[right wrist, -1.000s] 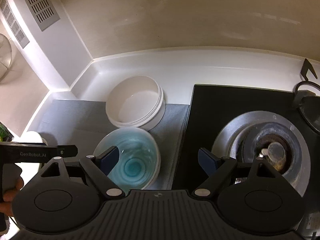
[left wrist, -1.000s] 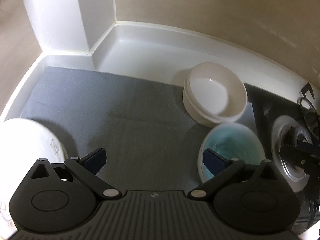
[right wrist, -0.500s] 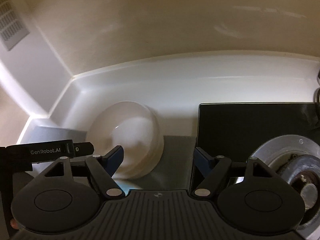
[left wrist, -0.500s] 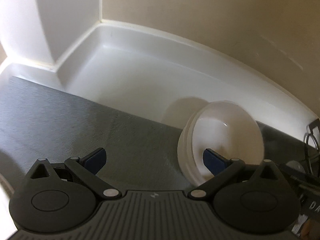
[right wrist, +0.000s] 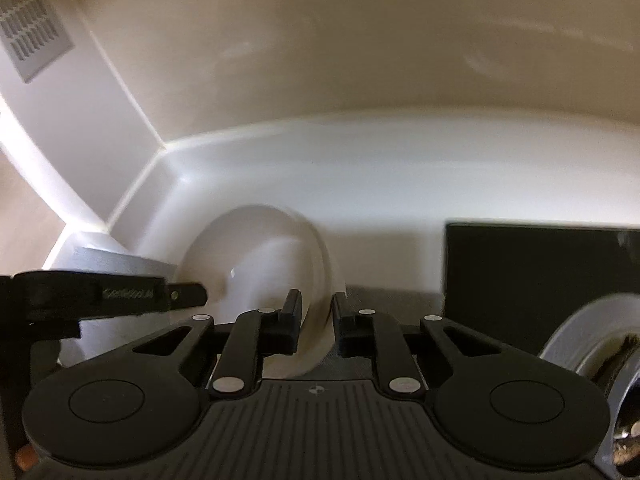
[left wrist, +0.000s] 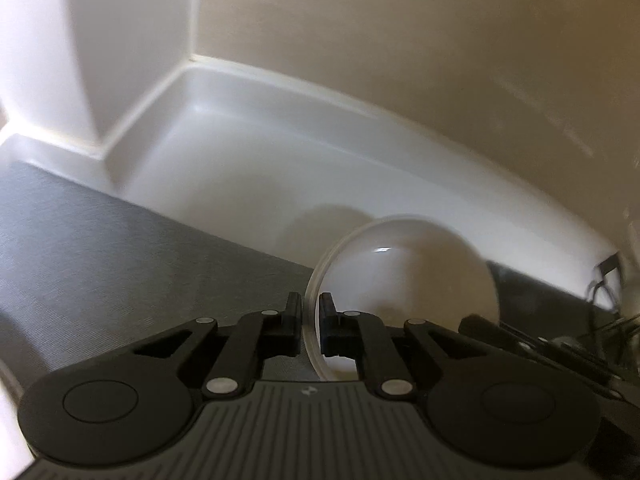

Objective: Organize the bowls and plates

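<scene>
A stack of white bowls [left wrist: 404,276] stands on the grey mat [left wrist: 120,264] near the back of the white counter. My left gripper [left wrist: 310,312] is shut on the left rim of the top white bowl. In the right wrist view the same white bowls [right wrist: 260,268] show, and my right gripper [right wrist: 316,312] is shut on their right rim. The left gripper's body [right wrist: 100,300] reaches in from the left there. The blue bowl is out of view.
A black stove top [right wrist: 540,280] with a metal burner ring [right wrist: 588,332] lies to the right of the mat. The counter's raised white back edge [left wrist: 320,128] and beige wall are close behind. A vent grille [right wrist: 32,36] is at upper left.
Both grippers moved forward and down to the white bowls and closed on opposite rims. The blue bowl and the white plate at left dropped out of view.
</scene>
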A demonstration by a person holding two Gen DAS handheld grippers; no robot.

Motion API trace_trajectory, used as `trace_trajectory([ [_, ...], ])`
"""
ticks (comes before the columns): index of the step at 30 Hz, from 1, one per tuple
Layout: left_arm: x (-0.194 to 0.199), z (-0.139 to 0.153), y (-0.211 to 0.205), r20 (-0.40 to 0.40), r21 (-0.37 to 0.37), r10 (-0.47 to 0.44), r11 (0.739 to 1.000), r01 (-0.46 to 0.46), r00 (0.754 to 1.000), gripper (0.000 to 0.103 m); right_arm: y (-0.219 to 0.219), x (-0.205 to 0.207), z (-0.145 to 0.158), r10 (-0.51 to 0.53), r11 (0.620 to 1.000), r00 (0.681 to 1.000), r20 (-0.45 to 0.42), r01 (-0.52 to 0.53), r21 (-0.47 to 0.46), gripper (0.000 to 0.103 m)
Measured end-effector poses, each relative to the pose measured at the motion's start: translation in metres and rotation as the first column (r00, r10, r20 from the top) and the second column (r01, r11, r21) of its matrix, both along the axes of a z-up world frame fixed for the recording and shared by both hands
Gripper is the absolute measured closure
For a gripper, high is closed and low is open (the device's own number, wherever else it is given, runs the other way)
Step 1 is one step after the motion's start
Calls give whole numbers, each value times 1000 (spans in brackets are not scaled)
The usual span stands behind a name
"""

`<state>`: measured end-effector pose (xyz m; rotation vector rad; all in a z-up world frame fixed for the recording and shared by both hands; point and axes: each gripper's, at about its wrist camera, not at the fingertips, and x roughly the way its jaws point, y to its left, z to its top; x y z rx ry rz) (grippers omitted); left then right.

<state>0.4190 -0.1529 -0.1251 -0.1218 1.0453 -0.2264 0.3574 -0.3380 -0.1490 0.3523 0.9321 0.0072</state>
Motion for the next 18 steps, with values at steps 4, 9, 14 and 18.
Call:
trace_trajectory([
  [4, -25, 29, 28, 29, -23, 15, 1000, -14, 999, 96, 12, -8, 20, 53, 997, 998, 35, -55, 56, 87],
  [9, -66, 44, 54, 36, -7, 2, 1000, -2, 999, 96, 44, -27, 45, 179, 981, 981, 77, -184, 66, 88],
  [14, -91, 37, 73, -1, 13, 59, 998, -59, 998, 96, 73, -36, 50, 249, 968, 965, 86, -252, 21, 88],
  [18, -89, 32, 81, 0, 18, 99, 995, -99, 995, 93, 73, -31, 49, 202, 979, 976, 76, -200, -38, 87],
])
